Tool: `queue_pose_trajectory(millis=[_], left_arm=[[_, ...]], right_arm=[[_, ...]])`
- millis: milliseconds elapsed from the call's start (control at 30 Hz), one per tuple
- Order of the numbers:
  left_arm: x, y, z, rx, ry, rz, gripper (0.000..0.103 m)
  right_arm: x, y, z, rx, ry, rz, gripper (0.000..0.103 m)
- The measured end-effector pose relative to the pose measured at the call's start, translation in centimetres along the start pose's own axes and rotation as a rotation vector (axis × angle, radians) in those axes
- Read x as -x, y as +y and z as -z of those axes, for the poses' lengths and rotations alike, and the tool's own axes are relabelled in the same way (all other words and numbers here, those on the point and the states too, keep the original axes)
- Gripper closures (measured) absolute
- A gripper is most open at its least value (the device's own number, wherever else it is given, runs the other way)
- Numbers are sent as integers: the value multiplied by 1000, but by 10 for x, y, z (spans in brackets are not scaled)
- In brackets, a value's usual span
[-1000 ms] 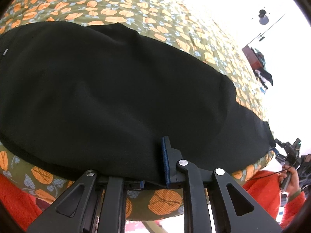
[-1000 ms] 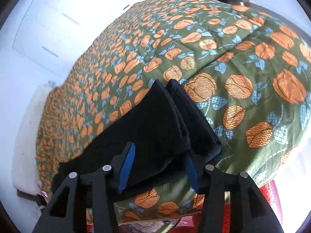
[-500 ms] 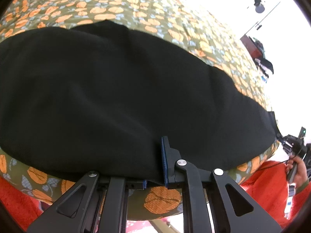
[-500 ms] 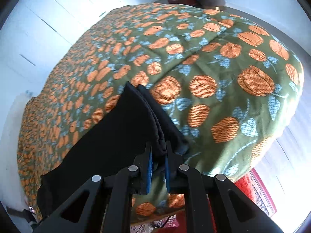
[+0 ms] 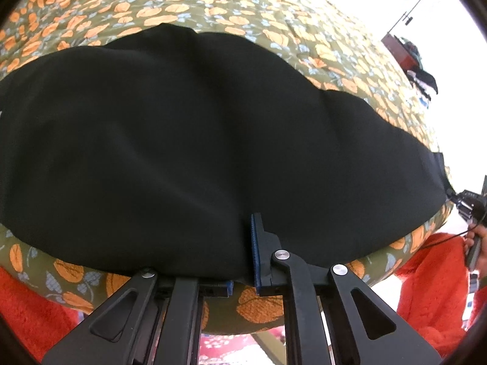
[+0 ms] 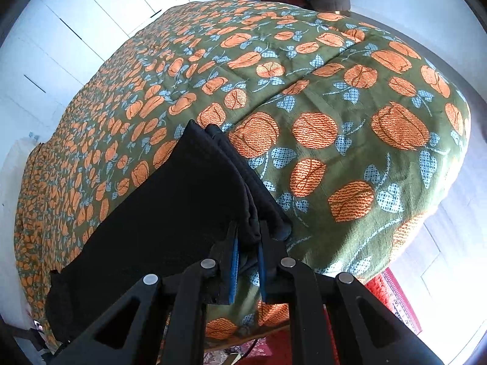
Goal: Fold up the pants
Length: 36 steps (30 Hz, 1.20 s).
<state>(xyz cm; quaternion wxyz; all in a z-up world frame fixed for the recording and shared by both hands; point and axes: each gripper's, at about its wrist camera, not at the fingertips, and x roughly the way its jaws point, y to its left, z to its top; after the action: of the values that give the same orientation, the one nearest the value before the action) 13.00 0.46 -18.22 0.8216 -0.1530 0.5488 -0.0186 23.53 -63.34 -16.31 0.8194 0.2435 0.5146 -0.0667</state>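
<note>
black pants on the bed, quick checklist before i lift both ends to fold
1. Right gripper shut on the black pants at the end's corner: ok.
2. Left gripper on the near edge of the pants: only one blue pad shows, the other is under cloth, looks shut: ok.
3. How many layers each gripper has caught: cannot tell.
4. Pants lying flat on the floral bedspread: broad soft ripples, no bunching: ok.
5. Bedspread ahead of the pants free of other things: ok.
6. Far edges of the legs lined up: cannot tell.
</note>
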Motion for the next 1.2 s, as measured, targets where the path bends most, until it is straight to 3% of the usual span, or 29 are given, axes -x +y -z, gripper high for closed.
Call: queue_pose_trajectory(millis=[100,167,300,400,433,467,533,800,900,967,1000,1033,1100,1200], left_arm=[[5,2,1,15,15,-18,78],[13,12,5,53,8,-46,49],[30,53,10,234,-37,12,47],[34,80,13,363,-61,29,49],[34,85,14,387,-64,40,58],[33,89,14,407,-63,47,78],[31,93,16,410,-46,38,94],[30,68,19,294,-17,-98,97],[25,65,17,298,15,-135,79],[26,60,16,306,44,-194,45],[32,60,19,314,54,-219,39],[39,60,22,320,55,-227,37],[65,62,30,342,22,-242,37],[106,65,31,347,-112,-256,35]], right_arm=[[0,0,0,4,0,-3,91],[2,-1,0,-1,-5,-15,90],[7,-5,2,-19,-24,-56,88],[7,-5,2,-17,-23,-60,88],[6,-4,2,-16,-23,-59,88],[6,-4,2,-16,-21,-58,88],[6,-5,2,-17,-19,-57,88],[4,-5,3,-13,-19,-46,88],[4,-3,3,-6,-23,-40,88],[7,-1,3,0,-37,-41,83],[10,-1,4,2,-49,-46,72],[16,1,5,9,-80,-45,55],[36,3,9,21,-182,-25,37],[72,-1,22,2,-376,4,36]])
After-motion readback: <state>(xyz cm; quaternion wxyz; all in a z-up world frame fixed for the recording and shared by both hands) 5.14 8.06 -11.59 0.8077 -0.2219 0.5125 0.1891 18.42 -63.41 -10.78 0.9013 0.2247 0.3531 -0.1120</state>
